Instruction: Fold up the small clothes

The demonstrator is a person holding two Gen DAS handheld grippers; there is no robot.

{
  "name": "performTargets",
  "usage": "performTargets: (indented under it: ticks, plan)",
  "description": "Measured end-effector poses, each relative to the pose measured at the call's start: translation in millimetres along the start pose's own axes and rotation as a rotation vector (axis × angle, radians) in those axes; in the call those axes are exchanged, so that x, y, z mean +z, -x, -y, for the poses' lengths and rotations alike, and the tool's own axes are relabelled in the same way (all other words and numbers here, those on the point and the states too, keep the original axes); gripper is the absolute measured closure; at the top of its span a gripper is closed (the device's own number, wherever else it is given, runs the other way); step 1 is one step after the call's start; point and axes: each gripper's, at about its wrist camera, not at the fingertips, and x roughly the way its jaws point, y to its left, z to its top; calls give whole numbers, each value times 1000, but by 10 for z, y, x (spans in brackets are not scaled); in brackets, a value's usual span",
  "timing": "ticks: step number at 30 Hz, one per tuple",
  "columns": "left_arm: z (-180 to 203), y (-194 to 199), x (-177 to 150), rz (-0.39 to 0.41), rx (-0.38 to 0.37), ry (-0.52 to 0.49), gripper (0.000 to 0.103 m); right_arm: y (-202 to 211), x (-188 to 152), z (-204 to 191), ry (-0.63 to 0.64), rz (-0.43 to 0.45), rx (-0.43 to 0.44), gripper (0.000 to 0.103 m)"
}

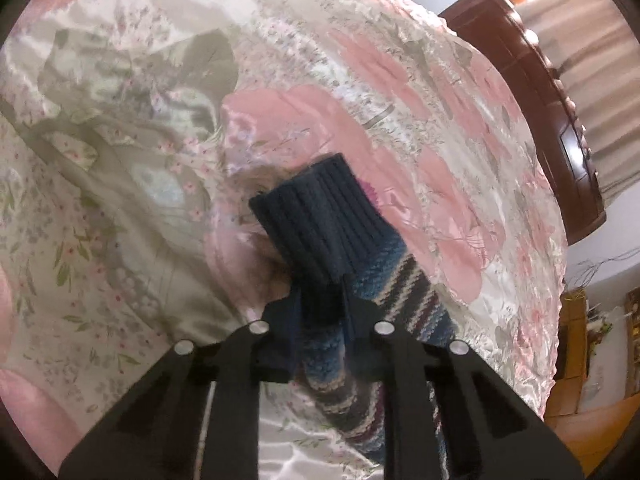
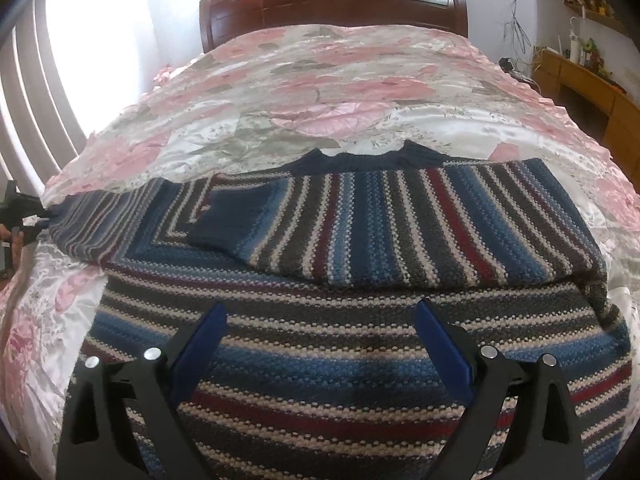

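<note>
A striped knit sweater (image 2: 400,224) in blue, grey, red and cream lies on the floral bedspread (image 2: 320,80), its navy collar (image 2: 360,160) toward the headboard. One sleeve is folded across the body, ending in a navy cuff (image 2: 216,220). The other sleeve (image 2: 100,216) stretches left to my left gripper (image 2: 28,220). In the left wrist view my left gripper (image 1: 320,308) is shut on that sleeve, and its ribbed navy cuff (image 1: 316,216) sticks out past the fingers. My right gripper (image 2: 320,312) hovers open over the sweater's lower body with nothing between its blue pads.
A dark wooden headboard (image 2: 332,4) stands at the far end of the bed, with curtains (image 2: 24,120) and a bright window to the left. A wooden desk (image 2: 592,92) with small items stands right of the bed. Bare bedspread surrounds the sweater.
</note>
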Motion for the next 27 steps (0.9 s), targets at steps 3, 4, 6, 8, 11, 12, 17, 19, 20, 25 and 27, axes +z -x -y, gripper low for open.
performTargets:
  ticks: [3,4,6,8,11,12,17,19,20,25,27]
  plan:
    - [183,187,-15,50,-29,-21,90,37,16,25,-12,9,9,8]
    - [306,289,-37,73,-46,-41,90,46,20,36,-15,11,11,8]
    - [604,468,-112,107,-76,-112,91,69,25,75,-27,15,15,8]
    - [980,643,-245,132,-117,-200,92,80,29,116,-41,14,21,8]
    - [1605,835,-571,150,-177,-304,93,87,36,188,-70,7,41,8]
    - [1748,857,-669,149,-191,-328,93,87,39,217,-79,4,50,8]
    - [2528,730,-1423,107,-233,-480,93,144,40,348,-102,13,55,8]
    - [2748,560,-1749,81,-231,-527,93,163,44,392,-106,17,53,8]
    - [2821,454,-1898,58,-229,-535,93,162,49,428,-113,16,52,8]
    - [3010,-12,-2584,4,-215,-569,95,81,70,594,-171,-40,170,24]
    - [3034,-194,-2858,-30,-208,-577,95,44,79,655,-203,-64,207,27]
